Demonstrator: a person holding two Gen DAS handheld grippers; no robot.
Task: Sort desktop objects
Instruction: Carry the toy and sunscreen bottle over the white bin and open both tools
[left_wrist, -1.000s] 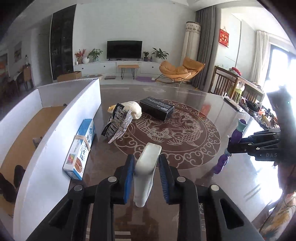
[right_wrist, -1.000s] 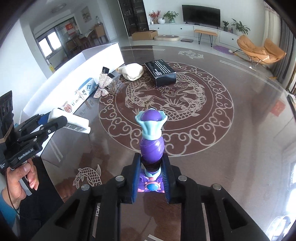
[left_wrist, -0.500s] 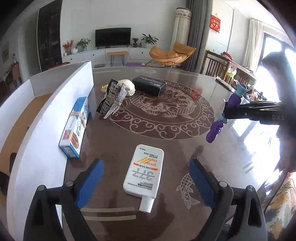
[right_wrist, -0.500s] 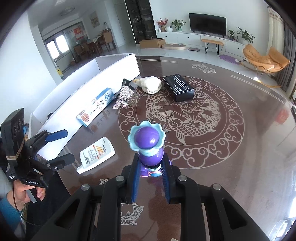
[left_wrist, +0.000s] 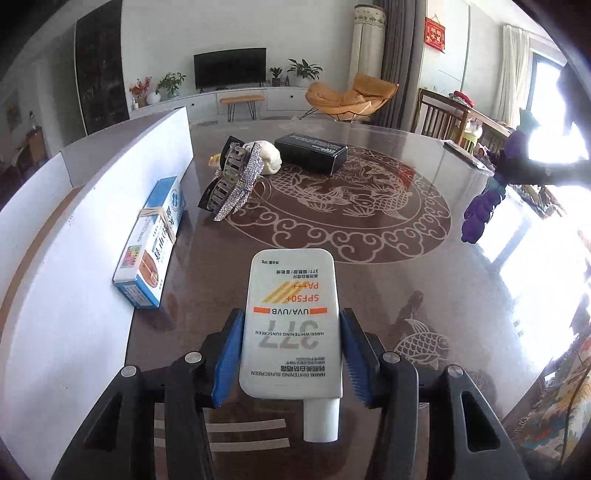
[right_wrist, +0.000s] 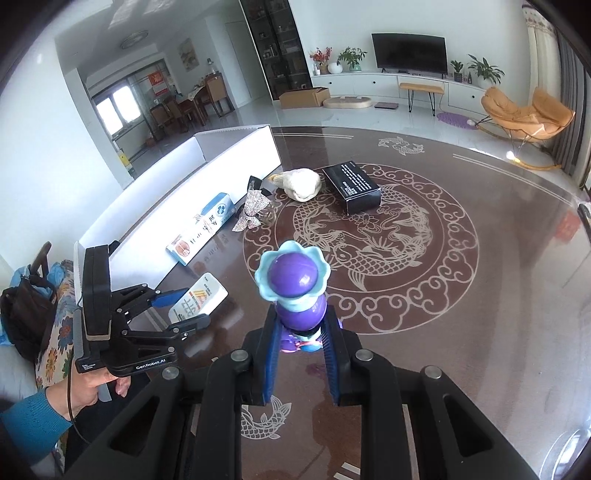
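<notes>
A white sunscreen tube lies flat between the blue pads of my left gripper, which is closed on its sides just above the table; it also shows in the right wrist view. My right gripper is shut on a purple toy with a pale blue flower collar and holds it above the table; the toy also shows in the left wrist view. A glittery hair clip, a white plush toy, a black box and a blue-white carton lie on the table.
A long white box with tall walls stands along the left of the dark glass table; the carton leans by its wall. The table's edge and a patterned seat are at the right.
The left gripper let the tube down flat on the table, opened wide, then closed on its sides again. The right gripper raised the purple toy.
</notes>
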